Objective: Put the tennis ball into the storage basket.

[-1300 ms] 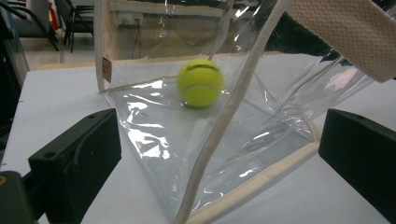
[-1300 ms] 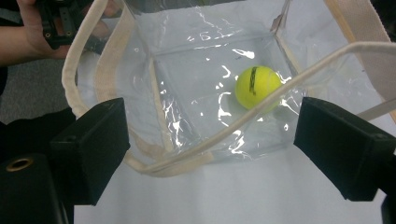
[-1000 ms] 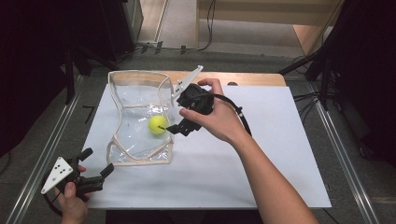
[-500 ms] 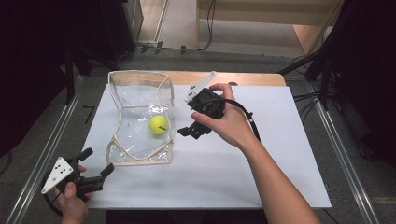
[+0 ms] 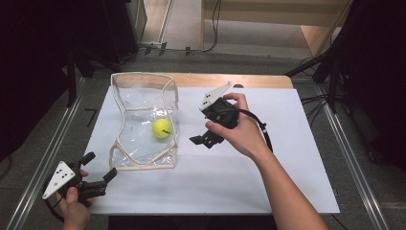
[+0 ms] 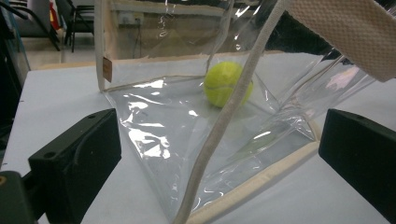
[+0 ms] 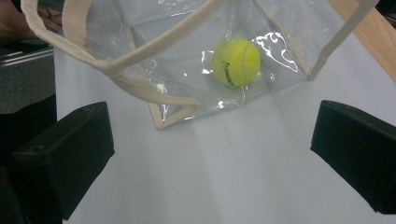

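Both tools, left tool (image 5: pixel 98 173) and right tool (image 5: pixel 203 139), are open; the floppy clear bag (image 5: pixel 143 143) ahead looks easiest held by its cloth rim.

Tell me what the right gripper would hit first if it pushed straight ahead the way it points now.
Probably the clear bag's near cream-trimmed edge; the tennis ball sits behind that wall. Right gripper jaws are open.

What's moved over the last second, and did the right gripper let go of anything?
The right gripper has drawn back from the tennis ball and out past the side of the clear bag, its fingers open and empty. The ball lies inside the bag as before. The bag and the left gripper kept their places.
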A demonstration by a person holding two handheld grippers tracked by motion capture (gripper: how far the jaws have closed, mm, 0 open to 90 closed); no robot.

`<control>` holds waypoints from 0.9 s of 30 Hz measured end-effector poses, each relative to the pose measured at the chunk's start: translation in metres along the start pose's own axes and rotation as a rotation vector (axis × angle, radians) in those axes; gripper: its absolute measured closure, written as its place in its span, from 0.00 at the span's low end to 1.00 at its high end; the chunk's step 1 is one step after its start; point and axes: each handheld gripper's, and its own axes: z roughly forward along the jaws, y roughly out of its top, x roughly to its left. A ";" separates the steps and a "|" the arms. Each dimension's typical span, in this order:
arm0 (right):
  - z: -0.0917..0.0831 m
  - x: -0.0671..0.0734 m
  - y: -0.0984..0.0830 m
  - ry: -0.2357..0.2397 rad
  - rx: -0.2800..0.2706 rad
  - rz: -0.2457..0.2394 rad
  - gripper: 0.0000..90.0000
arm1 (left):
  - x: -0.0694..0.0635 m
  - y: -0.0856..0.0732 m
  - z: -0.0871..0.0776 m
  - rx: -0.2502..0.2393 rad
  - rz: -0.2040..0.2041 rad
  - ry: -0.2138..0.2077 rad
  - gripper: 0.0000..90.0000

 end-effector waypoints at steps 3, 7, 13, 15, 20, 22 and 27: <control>0.001 0.000 -0.006 -0.002 -0.001 0.010 0.00 | 0.000 0.000 0.000 0.000 0.000 0.000 0.00; 0.002 0.000 -0.015 -0.003 -0.005 0.022 0.00 | 0.000 0.000 0.000 0.000 0.000 0.001 0.00; 0.003 -0.002 -0.027 -0.007 -0.016 0.040 0.00 | 0.000 0.000 0.000 0.000 0.000 0.001 0.00; 0.003 -0.002 -0.031 -0.004 -0.018 0.042 0.00 | 0.000 0.000 0.000 0.000 0.001 0.001 0.00; 0.004 -0.002 -0.040 -0.010 -0.031 0.055 0.00 | 0.000 0.000 0.000 0.001 0.002 0.001 0.00; 0.003 -0.002 -0.044 -0.009 -0.032 0.063 0.00 | 0.000 0.000 0.000 0.000 0.001 0.001 0.00; 0.002 -0.003 -0.052 -0.018 -0.051 0.078 0.00 | 0.000 0.000 0.000 0.001 0.002 0.000 0.00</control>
